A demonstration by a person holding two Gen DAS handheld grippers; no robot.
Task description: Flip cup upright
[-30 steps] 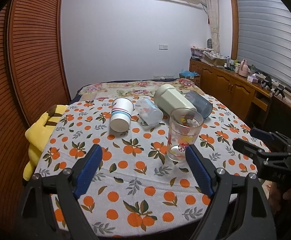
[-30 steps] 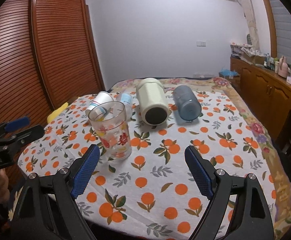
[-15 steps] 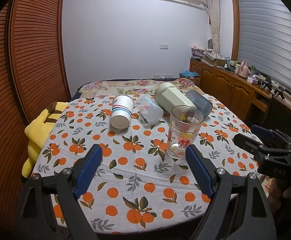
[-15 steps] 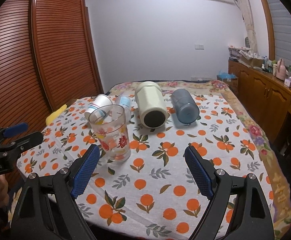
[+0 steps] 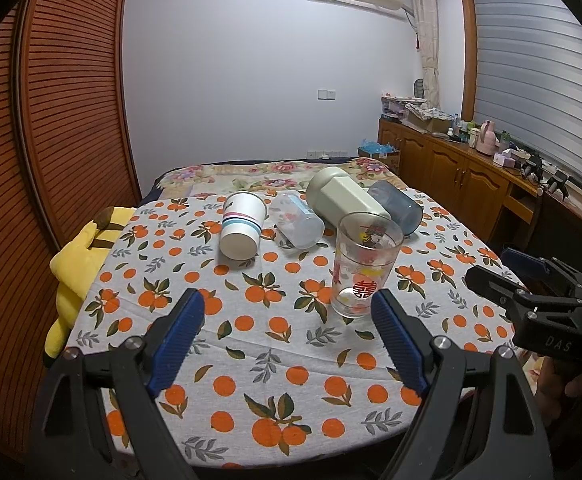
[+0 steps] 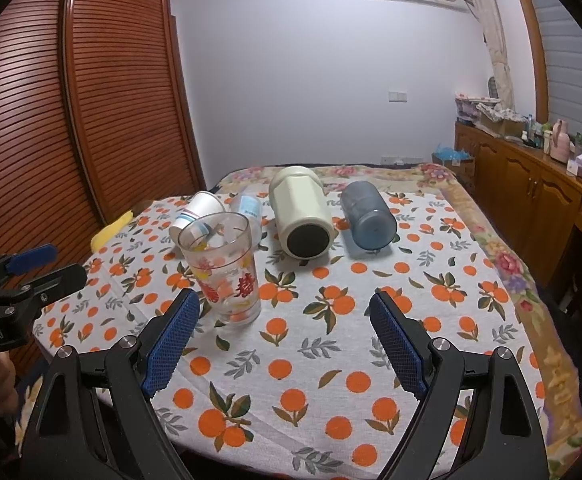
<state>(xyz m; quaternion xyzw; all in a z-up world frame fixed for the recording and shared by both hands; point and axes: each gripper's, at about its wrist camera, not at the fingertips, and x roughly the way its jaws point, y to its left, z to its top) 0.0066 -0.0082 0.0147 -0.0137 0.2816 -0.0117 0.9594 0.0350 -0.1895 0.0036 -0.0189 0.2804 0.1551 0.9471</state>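
Note:
A printed clear glass (image 5: 365, 266) stands upright on the orange-patterned tablecloth (image 5: 275, 344); it also shows in the right wrist view (image 6: 223, 268). Behind it several cups lie on their sides: a white striped paper cup (image 5: 242, 226), a clear plastic cup (image 5: 296, 220), a cream faceted cup (image 5: 345, 196) and a blue-grey cup (image 5: 397, 206). My left gripper (image 5: 287, 332) is open and empty, short of the glass. My right gripper (image 6: 285, 336) is open and empty, with the cream cup (image 6: 301, 212) and blue-grey cup (image 6: 367, 214) ahead.
A yellow plush toy (image 5: 79, 256) lies at the table's left edge beside the wooden slatted wardrobe (image 5: 51, 120). A wooden sideboard (image 5: 463, 176) with clutter stands along the right wall. A floral bedspread (image 5: 259, 174) lies behind the table.
Both grippers have drawn back and risen slightly from the table. The glass and the lying cups have not moved.

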